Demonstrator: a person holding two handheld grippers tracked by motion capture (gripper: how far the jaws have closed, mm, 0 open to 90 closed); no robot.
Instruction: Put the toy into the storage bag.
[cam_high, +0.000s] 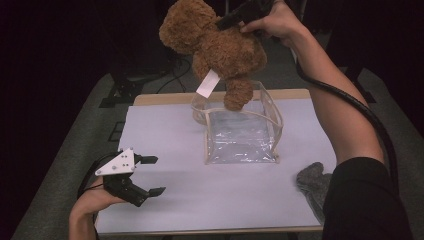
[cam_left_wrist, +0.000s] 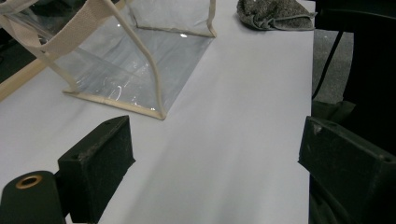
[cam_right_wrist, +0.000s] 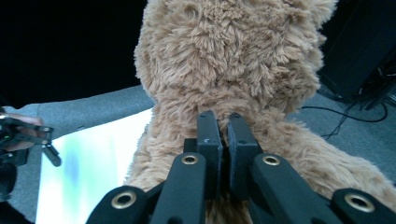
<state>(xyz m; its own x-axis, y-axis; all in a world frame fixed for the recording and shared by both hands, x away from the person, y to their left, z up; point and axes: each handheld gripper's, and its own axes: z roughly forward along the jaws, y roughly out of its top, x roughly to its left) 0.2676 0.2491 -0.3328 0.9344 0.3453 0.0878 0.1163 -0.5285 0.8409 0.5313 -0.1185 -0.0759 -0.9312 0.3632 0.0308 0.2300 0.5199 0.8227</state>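
High view first: we have the white-covered table (cam_high: 170, 200) spread below us, and near its far edge the clear plastic bag (cam_high: 242, 132) stands with its mouth open upward, the cream-trimmed rim held wide. Above it hangs the brown teddy bear (cam_high: 215, 47), tilted, head up toward the left and one leg dipping down at the bag's far rim; its long axis runs slantwise, not straight down into the opening. Our right gripper (cam_high: 231, 20) carries it, jaws pressed together on a pinch of fur at the bear's neck, as the right gripper view shows (cam_right_wrist: 223, 140). The bag's mouth lies below and slightly toward us from the bear, so we judge the coming move to be a lowering with the body brought more upright. There is open room on the near side of the bag. Our left gripper (cam_high: 152, 175) rests low at the near left, jaws spread, well apart from the bag. A grey cloth (cam_high: 312, 180) lies by the right edge.
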